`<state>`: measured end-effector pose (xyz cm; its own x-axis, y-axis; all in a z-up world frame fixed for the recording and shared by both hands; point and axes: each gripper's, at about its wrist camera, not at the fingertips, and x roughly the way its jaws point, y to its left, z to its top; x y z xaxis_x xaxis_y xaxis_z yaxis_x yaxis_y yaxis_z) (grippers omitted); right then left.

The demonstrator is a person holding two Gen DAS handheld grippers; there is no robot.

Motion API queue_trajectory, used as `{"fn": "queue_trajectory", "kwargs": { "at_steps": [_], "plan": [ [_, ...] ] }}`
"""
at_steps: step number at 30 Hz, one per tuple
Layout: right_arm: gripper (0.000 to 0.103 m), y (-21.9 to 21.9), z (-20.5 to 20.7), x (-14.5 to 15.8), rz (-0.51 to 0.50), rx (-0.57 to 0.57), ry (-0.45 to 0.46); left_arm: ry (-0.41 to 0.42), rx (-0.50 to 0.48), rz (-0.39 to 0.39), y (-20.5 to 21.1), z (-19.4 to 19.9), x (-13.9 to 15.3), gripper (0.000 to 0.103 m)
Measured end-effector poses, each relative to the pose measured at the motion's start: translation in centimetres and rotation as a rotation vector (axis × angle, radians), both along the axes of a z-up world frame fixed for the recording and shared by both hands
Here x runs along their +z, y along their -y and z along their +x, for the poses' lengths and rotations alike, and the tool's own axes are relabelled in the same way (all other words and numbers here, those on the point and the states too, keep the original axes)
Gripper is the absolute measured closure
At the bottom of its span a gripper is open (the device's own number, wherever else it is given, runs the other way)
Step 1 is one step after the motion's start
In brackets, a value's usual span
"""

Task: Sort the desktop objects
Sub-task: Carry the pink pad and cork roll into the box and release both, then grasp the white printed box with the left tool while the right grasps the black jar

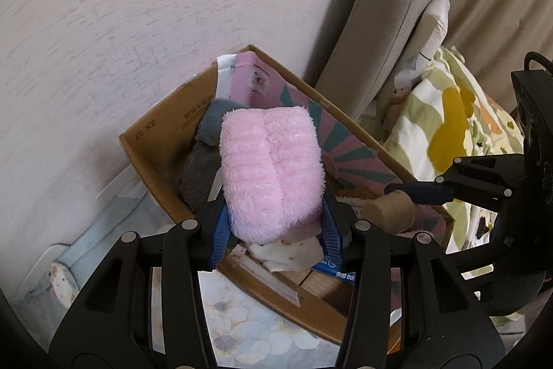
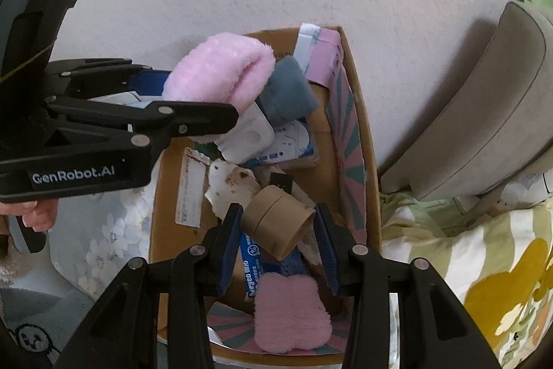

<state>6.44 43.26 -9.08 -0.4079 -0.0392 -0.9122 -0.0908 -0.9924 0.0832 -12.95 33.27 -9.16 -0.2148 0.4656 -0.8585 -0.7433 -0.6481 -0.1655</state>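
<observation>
Over the cardboard box, the left claw pinches a fluffy pink pouch, held above the clutter, probably so it drops in with the rest. Beside it, the right claw squeezes a cardboard tube, same deal I'd guess.

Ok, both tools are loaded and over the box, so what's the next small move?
Probably open the right tool and drop the cardboard tube: it hangs over the cardboard box, above the clutter already inside. The left tool holds the pink fluffy cloth over the same box; release it next.
</observation>
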Motion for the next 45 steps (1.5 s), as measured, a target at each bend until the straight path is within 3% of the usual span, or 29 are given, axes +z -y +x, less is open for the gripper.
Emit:
{"fn": "queue_trajectory", "kwargs": {
  "at_steps": [14,15,17,18,19,20,30,34,38,45],
  "plan": [
    [0.064,0.0,-0.1,-2.6,-0.012,0.012,0.068,0.020,-0.023,-0.041,-1.6,0.2,-2.1,0.060],
    [0.062,0.0,-0.1,-2.6,-0.016,0.015,0.065,0.019,-0.020,-0.044,-1.7,0.2,-2.1,0.058],
    [0.046,0.1,-0.2,-2.4,-0.011,0.009,0.064,0.020,-0.007,-0.051,-1.7,0.1,-2.0,0.054],
    [0.034,0.2,-0.2,-2.2,0.003,0.004,0.057,0.013,0.004,-0.063,-1.7,0.0,-1.9,0.037],
    [0.029,0.2,-0.1,-2.0,0.019,-0.003,0.046,0.005,0.009,-0.070,-1.7,0.0,-1.8,0.006],
    [0.029,0.3,-0.2,-1.9,0.027,-0.006,0.043,-0.012,0.016,-0.072,-1.7,0.0,-1.6,0.001],
    [0.029,1.3,1.1,1.8,0.097,-0.051,-0.047,-0.158,0.061,-0.043,3.1,1.2,2.4,0.000],
    [0.029,3.0,1.7,3.6,0.125,-0.026,-0.077,-0.137,0.086,-0.040,6.4,1.6,3.2,0.000],
    [0.029,5.7,1.2,5.3,0.227,0.023,-0.110,-0.134,0.136,-0.009,10.8,1.9,4.5,0.000],
    [0.029,7.8,1.2,6.9,0.191,0.059,-0.152,-0.147,0.282,0.063,19.1,1.8,7.2,0.000]
  ]
}}
